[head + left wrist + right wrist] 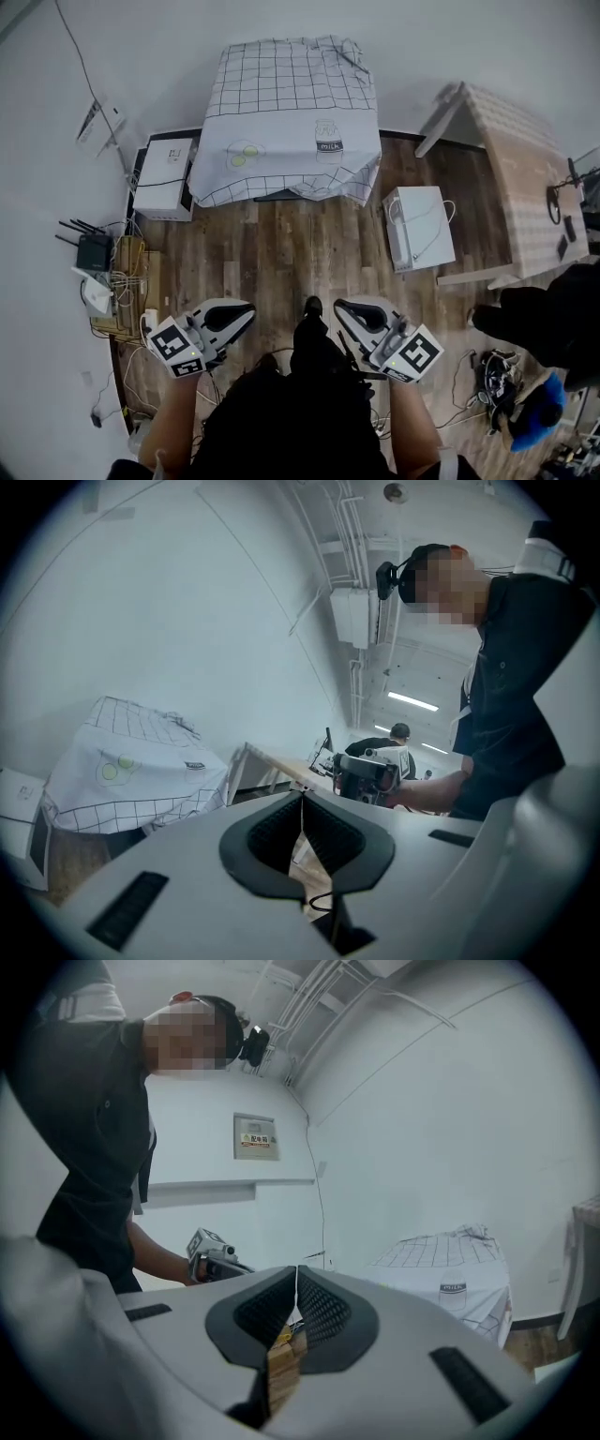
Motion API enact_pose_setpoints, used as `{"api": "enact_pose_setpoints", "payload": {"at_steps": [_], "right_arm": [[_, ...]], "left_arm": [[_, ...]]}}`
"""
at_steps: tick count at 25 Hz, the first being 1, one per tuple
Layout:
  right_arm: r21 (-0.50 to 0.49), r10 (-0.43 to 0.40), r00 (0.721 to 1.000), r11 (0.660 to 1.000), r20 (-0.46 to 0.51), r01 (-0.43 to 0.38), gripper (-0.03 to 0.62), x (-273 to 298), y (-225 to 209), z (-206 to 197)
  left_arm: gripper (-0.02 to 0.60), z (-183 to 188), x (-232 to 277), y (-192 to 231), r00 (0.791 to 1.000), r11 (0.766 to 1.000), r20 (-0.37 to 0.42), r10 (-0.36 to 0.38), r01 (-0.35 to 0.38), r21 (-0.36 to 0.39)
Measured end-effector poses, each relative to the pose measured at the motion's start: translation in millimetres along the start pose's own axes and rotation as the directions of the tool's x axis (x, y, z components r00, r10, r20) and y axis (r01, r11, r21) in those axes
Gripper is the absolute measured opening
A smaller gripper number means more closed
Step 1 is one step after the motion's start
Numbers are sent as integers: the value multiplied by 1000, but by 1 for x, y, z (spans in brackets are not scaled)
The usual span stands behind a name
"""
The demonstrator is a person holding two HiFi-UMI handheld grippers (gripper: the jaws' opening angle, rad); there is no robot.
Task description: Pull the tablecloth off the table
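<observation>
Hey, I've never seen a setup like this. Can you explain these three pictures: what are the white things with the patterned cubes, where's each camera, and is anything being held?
There is no robot here. A person holds a two-jaw gripper in each hand. The top-down picture comes from a camera on the person's head. It shows the left gripper and the right gripper, each with its marker cube. The other two pictures come from cameras riding on those grippers, looking along their jaws. Ahead, across the wooden floor, a grid-patterned tablecloth with a milk-carton print hides the table under it. Both grippers are shut and hold nothing.
</observation>
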State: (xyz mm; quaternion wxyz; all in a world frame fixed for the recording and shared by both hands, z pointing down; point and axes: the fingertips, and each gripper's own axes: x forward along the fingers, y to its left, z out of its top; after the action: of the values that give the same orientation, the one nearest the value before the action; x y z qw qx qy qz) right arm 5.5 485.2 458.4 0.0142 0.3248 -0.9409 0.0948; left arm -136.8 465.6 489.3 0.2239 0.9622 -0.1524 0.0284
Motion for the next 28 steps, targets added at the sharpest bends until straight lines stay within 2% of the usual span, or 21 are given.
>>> {"api": "enact_pose_setpoints", "payload": {"at_steps": [4,9,14,17,22,28], "right_arm": [[-5,32,999,999,-1,-32,20,-1,-64,11],[23,62,997,998,45,-64,21,-1,-139,34],[18,96,994,995,49,-97,21,11,-196,47],[4,109,992,994,59,-110,21,22,-216,51],[-3,117,993,993,-2,-117,21,49,-238,48],[3,138,989,990,-57,-139,21,97,-260,45]], "left_arm": [[20,21,49,37,998,999,-41,45,-46,-18],[20,55,103,73,993,996,-67,94,-94,7],[20,86,138,100,990,991,-56,133,-131,31],[20,98,146,111,988,989,-50,147,-145,40],[12,117,147,132,989,989,6,146,-146,28],[12,133,149,186,990,989,18,140,-141,50]]}}
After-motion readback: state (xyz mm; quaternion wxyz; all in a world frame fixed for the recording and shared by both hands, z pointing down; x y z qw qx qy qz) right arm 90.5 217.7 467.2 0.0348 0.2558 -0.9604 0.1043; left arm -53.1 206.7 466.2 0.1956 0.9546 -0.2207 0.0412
